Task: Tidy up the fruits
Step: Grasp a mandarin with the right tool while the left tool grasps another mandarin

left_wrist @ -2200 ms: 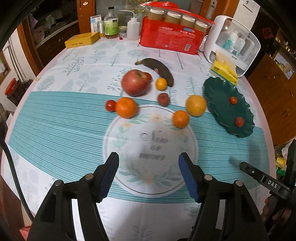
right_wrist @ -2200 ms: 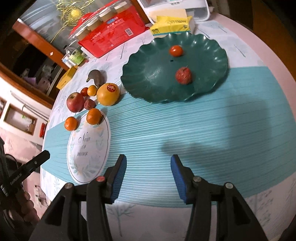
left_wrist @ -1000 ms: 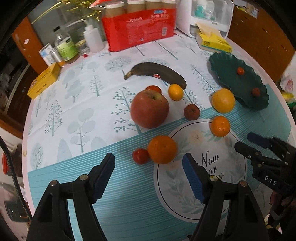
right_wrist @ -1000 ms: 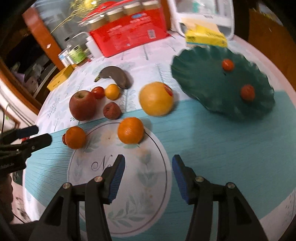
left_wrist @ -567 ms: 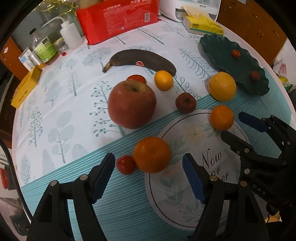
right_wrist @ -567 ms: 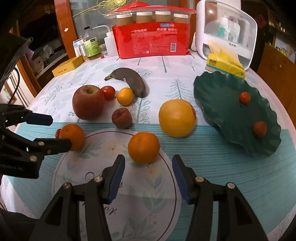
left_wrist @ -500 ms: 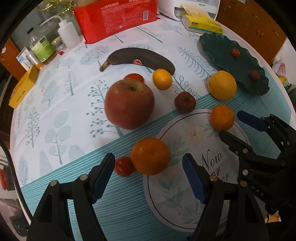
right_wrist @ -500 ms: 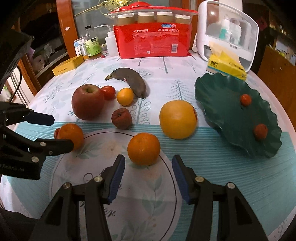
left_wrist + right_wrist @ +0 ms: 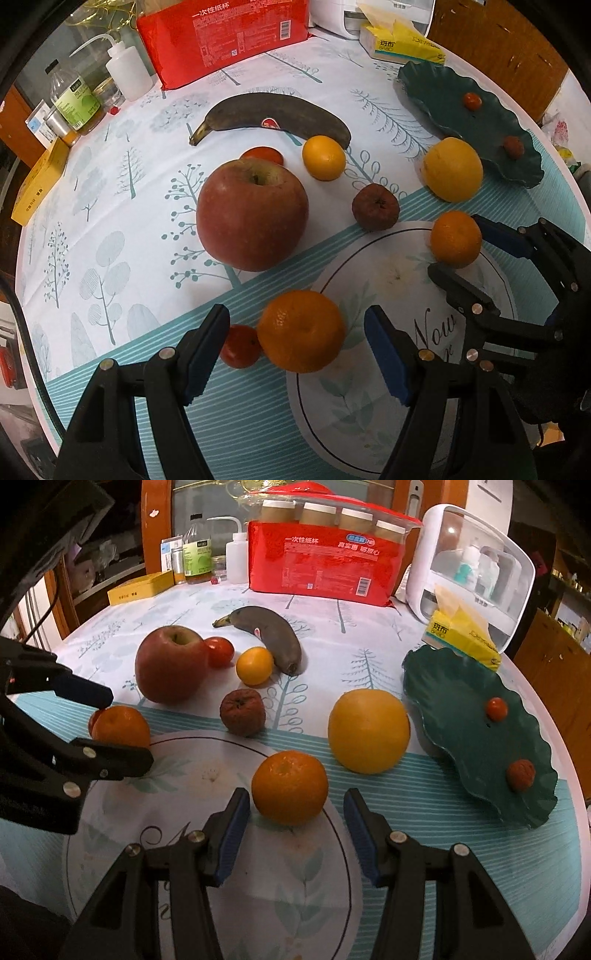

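Fruit lies scattered on the round surface (image 9: 369, 627) under a tree-print cloth, grouped around a large red apple (image 9: 252, 214). Just behind the apple sits a small red tomato (image 9: 263, 155), and beyond it a blackened banana (image 9: 273, 114). To the apple's right lie a small yellow-orange citrus (image 9: 324, 157), a wrinkled dark-red fruit (image 9: 375, 207) and a big yellow grapefruit (image 9: 452, 169), which rests just beside the scalloped dark-green plate (image 9: 458, 716) holding two small red fruits (image 9: 496, 709).

Nearer than the apple, the left tool (image 9: 295, 356) stands wide, its blue pads on either side of an orange mandarin (image 9: 301, 330) and a small red tomato (image 9: 240, 346) touching it, apart from both. The right tool (image 9: 293, 821) is also wide, flanking a second orange mandarin (image 9: 290, 786) without contact.
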Motion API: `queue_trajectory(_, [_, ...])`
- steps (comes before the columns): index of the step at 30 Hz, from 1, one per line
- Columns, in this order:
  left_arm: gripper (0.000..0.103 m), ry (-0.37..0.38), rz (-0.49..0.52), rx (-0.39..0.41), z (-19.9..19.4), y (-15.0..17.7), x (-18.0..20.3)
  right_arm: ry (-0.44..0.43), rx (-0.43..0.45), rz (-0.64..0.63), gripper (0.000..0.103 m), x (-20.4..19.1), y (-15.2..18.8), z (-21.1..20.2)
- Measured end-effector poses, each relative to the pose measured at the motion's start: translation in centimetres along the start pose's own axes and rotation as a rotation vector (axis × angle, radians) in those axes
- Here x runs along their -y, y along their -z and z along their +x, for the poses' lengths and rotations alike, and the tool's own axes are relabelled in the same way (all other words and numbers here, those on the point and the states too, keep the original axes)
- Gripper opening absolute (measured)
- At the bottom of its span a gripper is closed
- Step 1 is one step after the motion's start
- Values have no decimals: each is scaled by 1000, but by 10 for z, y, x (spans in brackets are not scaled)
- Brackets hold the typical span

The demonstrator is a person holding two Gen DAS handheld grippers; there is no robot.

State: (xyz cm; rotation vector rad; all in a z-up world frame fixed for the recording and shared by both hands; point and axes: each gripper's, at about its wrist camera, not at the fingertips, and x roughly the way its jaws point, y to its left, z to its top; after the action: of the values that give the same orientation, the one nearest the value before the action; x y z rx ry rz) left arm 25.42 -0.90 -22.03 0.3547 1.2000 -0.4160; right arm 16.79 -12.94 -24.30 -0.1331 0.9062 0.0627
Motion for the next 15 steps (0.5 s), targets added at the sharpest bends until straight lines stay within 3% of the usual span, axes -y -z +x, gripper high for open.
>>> queue_trajectory(5, [74,-20,-19,2,4,-1,-6,-7,20,-10,40,-1,-1,-3])
queue_trajectory(10, [74,-5,-41,9,5,-2,-13,-13,13,-4,40,0,-1,-4])
queue_trajectory(15, [61,25,-46,34,0,-1,-13,-17,8,12,40,1,-2,-6])
